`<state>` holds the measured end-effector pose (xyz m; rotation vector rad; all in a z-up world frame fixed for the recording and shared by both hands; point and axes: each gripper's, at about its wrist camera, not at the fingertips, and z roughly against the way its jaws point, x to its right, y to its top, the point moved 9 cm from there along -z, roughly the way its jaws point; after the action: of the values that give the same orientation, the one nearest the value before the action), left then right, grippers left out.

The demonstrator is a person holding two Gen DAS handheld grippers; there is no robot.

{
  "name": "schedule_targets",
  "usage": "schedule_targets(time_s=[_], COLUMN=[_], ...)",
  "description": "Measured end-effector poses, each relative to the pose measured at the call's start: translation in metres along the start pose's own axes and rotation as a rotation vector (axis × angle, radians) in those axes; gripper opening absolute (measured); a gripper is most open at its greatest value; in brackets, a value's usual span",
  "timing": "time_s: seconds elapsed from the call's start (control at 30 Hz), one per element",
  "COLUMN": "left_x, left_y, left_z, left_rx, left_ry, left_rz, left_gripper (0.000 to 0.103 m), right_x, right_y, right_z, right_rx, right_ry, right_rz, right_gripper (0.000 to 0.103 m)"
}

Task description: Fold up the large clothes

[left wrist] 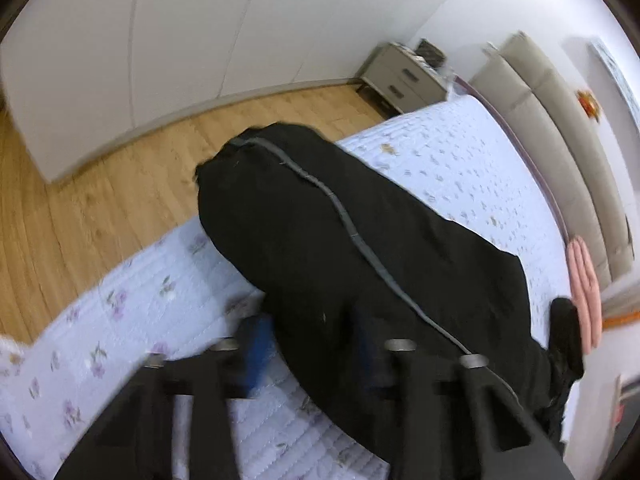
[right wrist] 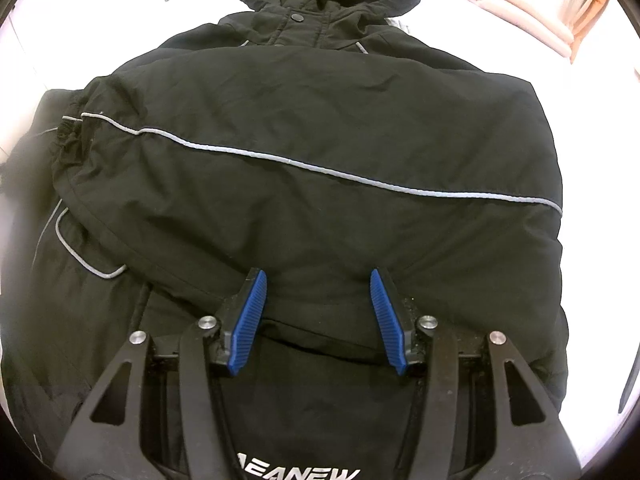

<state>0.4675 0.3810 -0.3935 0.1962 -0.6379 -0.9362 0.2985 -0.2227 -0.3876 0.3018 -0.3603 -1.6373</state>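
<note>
- Black jacket (right wrist: 320, 140) lies front-up on the floral bed quilt (left wrist: 120, 300), collar at the far end, one sleeve (right wrist: 312, 168) folded across the chest.
- Right gripper (right wrist: 318, 320) hovers over the jacket's near hem, jaws about half open, pads clear of the cloth; holds nothing.
- Left gripper (left wrist: 312, 344) sits at the jacket's side edge; blurred, grip on the fabric cannot be told.
- Judged step: second side fold. Next move needs a firm pinch on that edge, then a carry across the jacket.

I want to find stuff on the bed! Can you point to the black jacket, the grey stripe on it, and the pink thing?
black jacket (right wrist: 320, 100): right wrist view, on the folded-over sleeve.
grey stripe (right wrist: 280, 162): right wrist view, on the middle of the piping.
pink thing (left wrist: 585, 280): left wrist view, on its middle, at the bed's far edge.
</note>
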Motion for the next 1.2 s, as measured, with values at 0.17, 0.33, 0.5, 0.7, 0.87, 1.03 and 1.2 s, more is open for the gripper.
schedule_targets(time_s=[0.17,0.33,0.5,0.7,0.87,1.03,1.2], left_x=[0.036,0.096,0.189,0.299,0.358,0.383,0.380], left_y=[-0.002,-0.019,-0.070,-0.176,-0.268,-0.337,-0.381], left_z=[0.037,0.091,0.139,0.166,0.156,0.106,0.072], left_rx=[0.106,0.232,0.336,0.398,0.340,0.247,0.161], left_ry=[0.071,0.071,0.050,-0.038,-0.141,-0.162,-0.136], left_rz=[-0.206,-0.414,-0.693,-1.054,-1.242,-1.323,-1.405], left_gripper=[0.017,0.016,0.016,0.015,0.015,0.015,0.039], right_x=[0.000,0.001,0.005,0.012,0.014,0.024,0.030], right_y=[-0.001,0.000,0.004,0.008,0.005,0.001,0.005], right_z=[0.000,0.000,0.001,0.019,0.035,0.046,0.052], right_rx=[0.001,-0.015,-0.034,-0.026,0.007,0.020,0.042], right_ry=[0.000,0.005,0.037,0.200,0.209,0.235,0.277], right_rz=[0.002,0.000,-0.013,-0.099,-0.082,-0.112,-0.122], right_gripper=[0.052,0.052,0.053,0.052,0.052,0.052,0.053])
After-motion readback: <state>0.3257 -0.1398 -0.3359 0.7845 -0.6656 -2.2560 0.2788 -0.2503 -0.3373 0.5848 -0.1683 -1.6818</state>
